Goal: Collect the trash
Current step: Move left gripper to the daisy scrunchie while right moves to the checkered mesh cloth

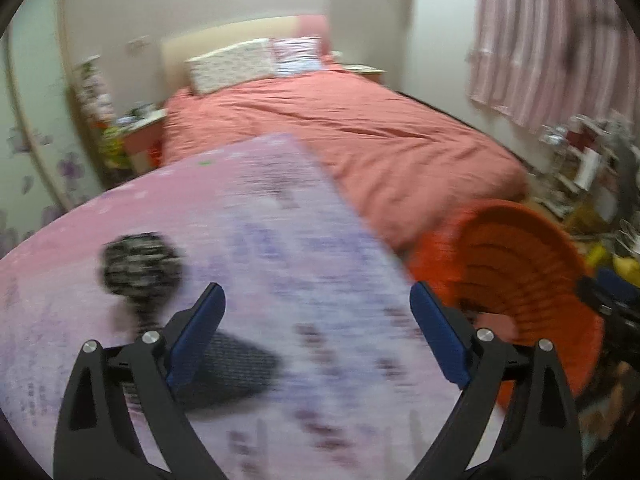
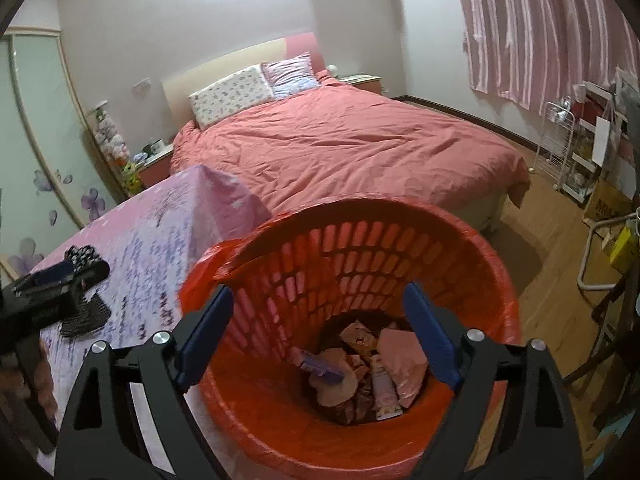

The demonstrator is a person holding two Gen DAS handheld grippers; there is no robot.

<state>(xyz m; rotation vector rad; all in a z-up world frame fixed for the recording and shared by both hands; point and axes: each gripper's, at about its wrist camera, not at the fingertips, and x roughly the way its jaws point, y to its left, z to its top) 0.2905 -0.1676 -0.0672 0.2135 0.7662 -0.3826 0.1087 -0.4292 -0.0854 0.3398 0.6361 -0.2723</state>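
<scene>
A crumpled black-and-white piece of trash lies on the pink-and-purple tablecloth, left of and beyond my left gripper. A dark flat scrap lies beside the left finger. The left jaws stand wide open with only cloth between them. My right gripper hangs open over the orange basket. Nothing is between its fingers. Pink wrappers and a blue item lie at the basket's bottom. The right wrist view also shows the left gripper over the table near the crumpled piece.
The basket stands against the table's right edge. Behind it is a bed with a salmon cover. A wardrobe with flower decals stands at the left. White racks and boxes line the right wall under a striped curtain.
</scene>
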